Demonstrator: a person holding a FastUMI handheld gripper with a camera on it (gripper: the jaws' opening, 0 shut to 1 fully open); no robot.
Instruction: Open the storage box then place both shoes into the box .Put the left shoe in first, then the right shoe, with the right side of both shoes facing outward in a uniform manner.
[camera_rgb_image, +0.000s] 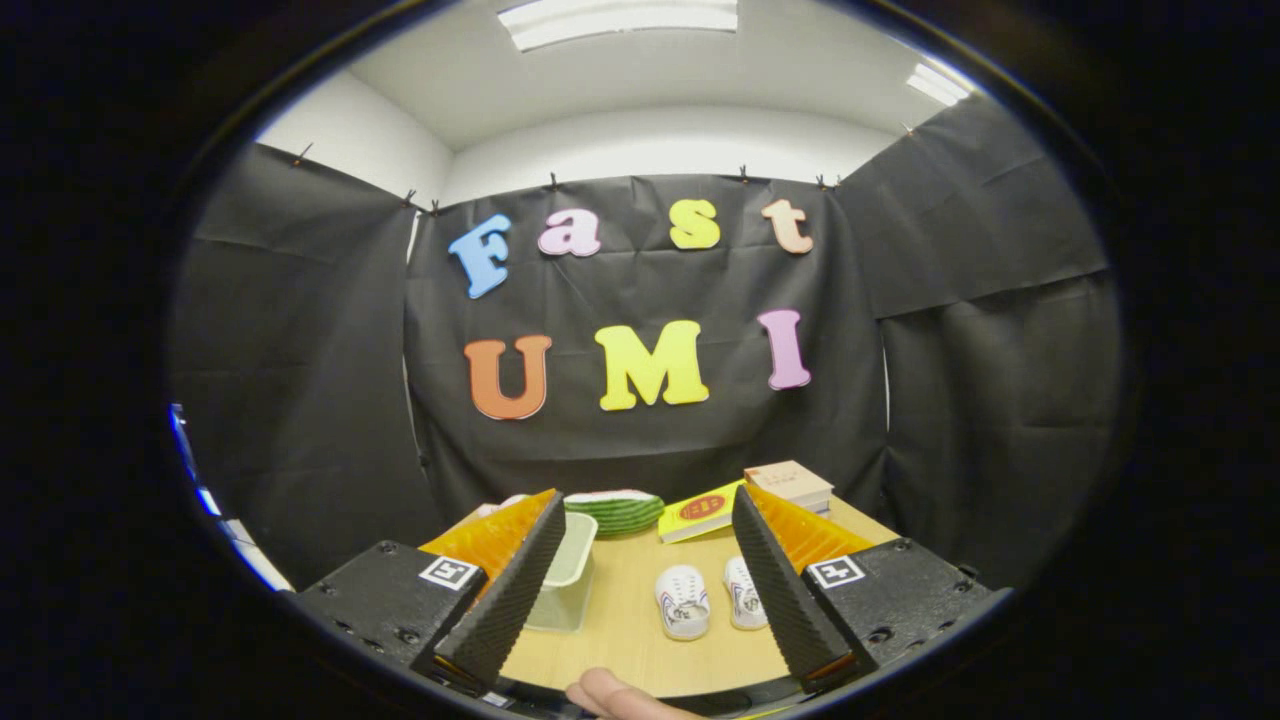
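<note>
Two small white shoes stand side by side on the wooden table: the left one (683, 601) sits between my fingers, the right one (743, 592) is partly hidden behind my right finger (775, 580). A clear storage box (565, 583) with a pale lid stands to the left of the shoes, partly behind my left finger (515, 585). My gripper (645, 585) is held above the near table edge, open, with nothing between its fingers.
At the back of the table (630, 640) lie a green striped watermelon-slice object (615, 510), a yellow book (700, 512) and a stack of brownish books (790, 486). A fingertip (610, 695) shows at the near edge. Black cloth walls close the booth.
</note>
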